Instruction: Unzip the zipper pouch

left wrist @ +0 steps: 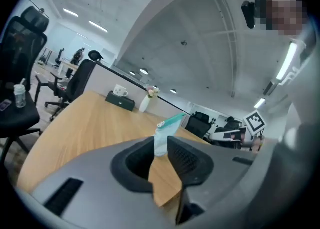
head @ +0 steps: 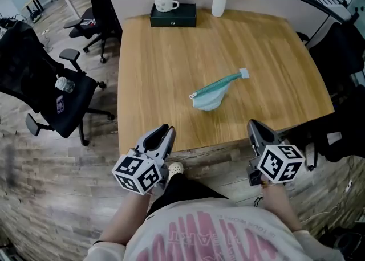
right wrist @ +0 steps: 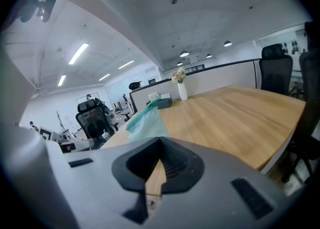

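A light teal zipper pouch (head: 212, 93) lies on the wooden table (head: 165, 54), right of its middle, with its zipper edge running up to the right. Both grippers hang at the table's near edge, well short of the pouch. My left gripper (head: 167, 132) points at the near-left edge with its jaws a little apart and nothing between them; the left gripper view shows the pouch (left wrist: 165, 132) far beyond the gap of the left gripper (left wrist: 161, 147). My right gripper (head: 253, 124) is shut and empty. The right gripper view has the pouch (right wrist: 145, 122) ahead of the right gripper (right wrist: 160, 141).
A dark box (head: 173, 16) with a white mug (head: 165, 2) on it and a white vase of flowers (head: 219, 0) stand at the table's far edge. Black office chairs stand to the left (head: 51, 89) and right (head: 342, 49). The floor is wood.
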Motion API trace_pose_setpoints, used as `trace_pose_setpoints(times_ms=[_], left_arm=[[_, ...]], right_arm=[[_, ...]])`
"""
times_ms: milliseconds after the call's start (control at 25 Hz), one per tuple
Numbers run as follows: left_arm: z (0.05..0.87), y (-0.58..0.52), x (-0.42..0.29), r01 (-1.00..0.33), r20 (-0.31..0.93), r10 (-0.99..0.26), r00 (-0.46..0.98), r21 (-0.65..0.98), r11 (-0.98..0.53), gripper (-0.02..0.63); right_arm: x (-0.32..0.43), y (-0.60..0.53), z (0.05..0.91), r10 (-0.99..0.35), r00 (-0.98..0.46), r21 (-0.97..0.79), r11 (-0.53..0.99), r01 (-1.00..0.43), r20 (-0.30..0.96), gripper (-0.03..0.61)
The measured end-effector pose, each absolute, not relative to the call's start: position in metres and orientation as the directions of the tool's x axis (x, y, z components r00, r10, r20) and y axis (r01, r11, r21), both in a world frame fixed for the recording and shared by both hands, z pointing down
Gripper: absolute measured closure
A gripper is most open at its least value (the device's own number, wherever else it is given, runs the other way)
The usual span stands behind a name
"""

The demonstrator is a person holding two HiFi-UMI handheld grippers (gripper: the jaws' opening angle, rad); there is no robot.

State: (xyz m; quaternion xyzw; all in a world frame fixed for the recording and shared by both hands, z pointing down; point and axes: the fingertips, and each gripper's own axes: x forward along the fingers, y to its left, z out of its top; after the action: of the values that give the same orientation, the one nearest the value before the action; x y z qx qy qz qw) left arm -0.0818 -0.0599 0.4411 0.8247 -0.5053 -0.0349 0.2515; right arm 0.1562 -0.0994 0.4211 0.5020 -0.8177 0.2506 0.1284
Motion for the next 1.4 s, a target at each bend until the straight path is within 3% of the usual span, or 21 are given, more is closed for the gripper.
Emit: trace_pose_setpoints(times_ms=[240,560,680,760,880,1000,1200,1400], left_arm=[[0.463,-0.128,-0.047,-0.692,0.212,-0.69,0.692,0.469,-0.549,0.383],[0.477,-0.171,-0.012,-0.548,0.142,-0.558,0.818,0.489,-0.679,0.379],[0.477,-0.178,-0.007,-0.524,0.118,-0.544,0.831,0.496,-0.692,0.424],[0.474,-0.181,-0.006,-0.518,0.104,-0.542,0.834,0.486,-0.704,0.51],[0.461,-0.185,-0.005,-0.502,0.068,-0.538,0.84,0.472,-0.725,0.582],[0.439,-0.19,-0.007,-0.474,0.028,-0.523,0.852,0.466,-0.747,0.595],[0.388,-0.187,-0.015,-0.466,0.04,-0.492,0.87,0.396,-0.791,0.598],[0.341,-0.175,-0.021,-0.496,0.091,-0.489,0.867,0.239,-0.835,0.6]], right_arm=[[0.146,-0.136,0.396,-0.794,-0.422,-0.257,0.339,-0.905,0.438,0.581],[0.156,-0.149,0.375,-0.841,-0.332,-0.207,0.266,-0.941,0.428,0.581],[0.165,-0.149,0.378,-0.852,-0.292,-0.21,0.219,-0.953,0.435,0.581],[0.169,-0.149,0.379,-0.856,-0.275,-0.215,0.198,-0.956,0.437,0.581],[0.171,-0.151,0.374,-0.862,-0.271,-0.219,0.192,-0.957,0.428,0.581],[0.161,-0.156,0.363,-0.843,-0.341,-0.257,0.251,-0.933,0.417,0.581],[0.112,-0.159,0.322,-0.743,-0.575,-0.358,0.463,-0.811,0.341,0.58],[0.034,-0.154,0.274,-0.604,-0.748,-0.202,0.724,-0.659,0.276,0.567]])
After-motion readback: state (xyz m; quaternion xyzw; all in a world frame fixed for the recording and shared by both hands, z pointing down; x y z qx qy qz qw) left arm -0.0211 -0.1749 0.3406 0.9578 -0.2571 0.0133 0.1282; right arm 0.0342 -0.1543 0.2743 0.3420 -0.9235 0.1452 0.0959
